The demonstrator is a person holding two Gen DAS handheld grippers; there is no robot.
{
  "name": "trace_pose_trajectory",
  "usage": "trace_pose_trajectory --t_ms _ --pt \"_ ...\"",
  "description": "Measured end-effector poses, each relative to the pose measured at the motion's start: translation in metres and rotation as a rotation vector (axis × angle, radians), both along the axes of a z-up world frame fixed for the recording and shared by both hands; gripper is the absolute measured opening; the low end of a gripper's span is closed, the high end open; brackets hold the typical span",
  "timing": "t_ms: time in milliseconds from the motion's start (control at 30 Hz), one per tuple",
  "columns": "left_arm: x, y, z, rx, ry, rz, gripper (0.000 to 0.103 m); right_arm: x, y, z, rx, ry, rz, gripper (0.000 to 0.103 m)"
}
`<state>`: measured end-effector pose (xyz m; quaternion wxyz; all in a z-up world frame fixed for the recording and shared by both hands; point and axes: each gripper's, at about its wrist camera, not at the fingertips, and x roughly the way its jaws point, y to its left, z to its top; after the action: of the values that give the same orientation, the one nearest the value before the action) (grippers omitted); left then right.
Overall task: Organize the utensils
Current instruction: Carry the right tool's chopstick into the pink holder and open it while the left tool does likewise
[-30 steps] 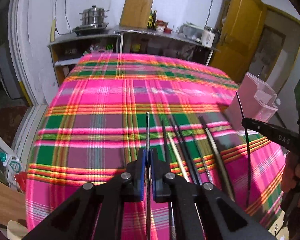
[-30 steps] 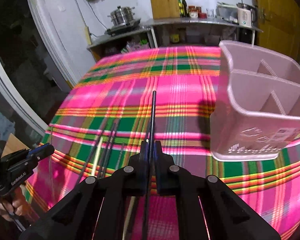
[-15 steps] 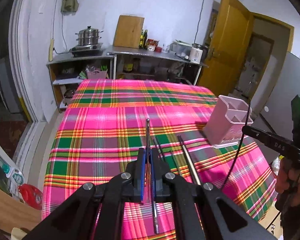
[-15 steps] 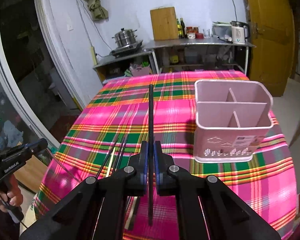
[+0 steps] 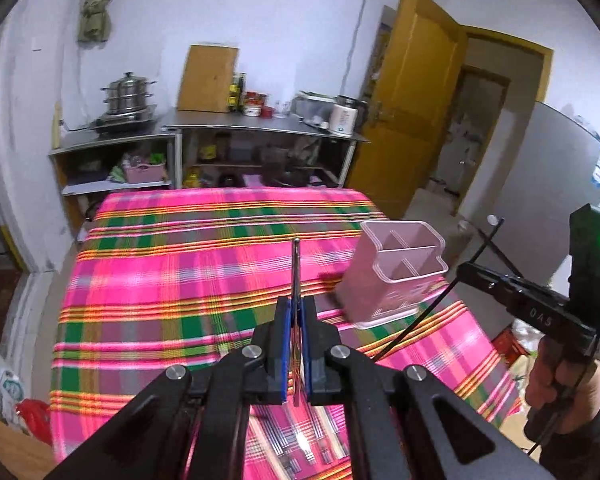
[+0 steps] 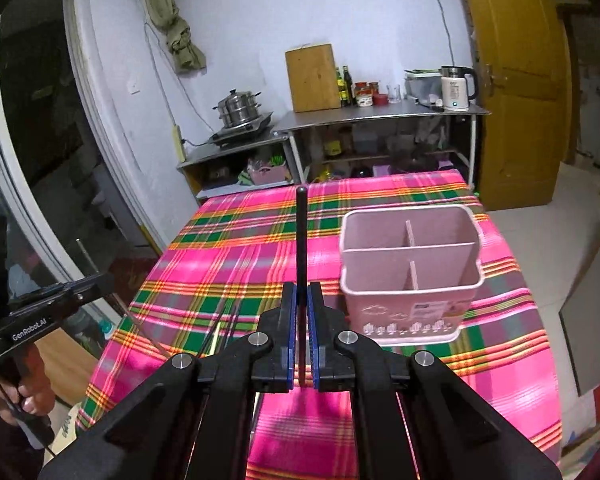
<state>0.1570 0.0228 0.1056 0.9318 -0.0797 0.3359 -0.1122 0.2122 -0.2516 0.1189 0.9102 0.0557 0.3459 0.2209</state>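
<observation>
Both grippers have risen off the table since the earlier frames, each taking one utensil along; the plaid cloth now sits further below and the holder looks smaller. Table with pink-green plaid tablecloth (image 6: 400,216) fills the mid scene, steel shelf unit (image 6: 380,114) behind it against the wall. Pink utensil holder (image 6: 410,276) stands upright on the cloth's right side, divided into three compartments, one long across the back, two at the front; all three look empty. Left gripper (image 5: 296,344) has its jaws pressed together, pinching a thin metal chopstick (image 5: 295,268) that sticks up and forward between the blue pads, clear of the cloth. Right gripper (image 6: 302,340) likewise closed, pinching a black chopstick (image 6: 301,236), its tip left of the holder and above the cloth. In the left view the right-held chopstick hangs slanted just beside the holder. Remaining chopsticks (image 6: 224,330) lie loose on the cloth near the front-left edge, well apart from the holder, partly hidden by gripper arms.
</observation>
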Motion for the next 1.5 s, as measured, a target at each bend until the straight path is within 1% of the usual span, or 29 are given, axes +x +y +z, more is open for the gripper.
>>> trace_pose_trajectory --t_ms 133,300,400,600,733,833,1033,1300,1500 --pt "0.022 -0.03 0.003 -0.037 0.009 -0.071 0.005 0.004 -0.016 0.007 -0.001 -0.007 -0.029 0.005" --pt "0.046 -0.058 0.011 -0.077 0.0 -0.123 0.005 0.015 -0.037 0.021 0.014 -0.021 -0.072 0.005" --pt "0.061 -0.07 0.023 -0.095 -0.018 -0.133 0.005 0.021 -0.049 0.036 0.03 -0.049 -0.095 0.005" --pt "0.086 -0.08 0.046 -0.128 -0.057 -0.132 0.005 0.038 -0.067 0.065 0.074 -0.108 -0.144 0.005" --pt "0.105 -0.09 0.053 -0.139 -0.08 -0.125 0.005 0.051 -0.072 0.073 0.089 -0.127 -0.163 0.005" --pt "0.119 -0.097 0.048 -0.134 -0.08 -0.116 0.005 0.061 -0.07 0.068 0.083 -0.122 -0.172 0.005" --pt "0.145 -0.108 0.016 -0.136 -0.044 -0.106 0.005 0.082 -0.068 0.039 0.072 -0.064 -0.182 0.005" --pt "0.156 -0.114 -0.022 -0.1 0.003 -0.107 0.005 0.098 -0.068 -0.011 0.062 0.038 -0.173 0.005" --pt "0.158 -0.112 -0.037 -0.082 0.02 -0.087 0.006 0.101 -0.069 -0.027 0.07 0.076 -0.165 0.006"
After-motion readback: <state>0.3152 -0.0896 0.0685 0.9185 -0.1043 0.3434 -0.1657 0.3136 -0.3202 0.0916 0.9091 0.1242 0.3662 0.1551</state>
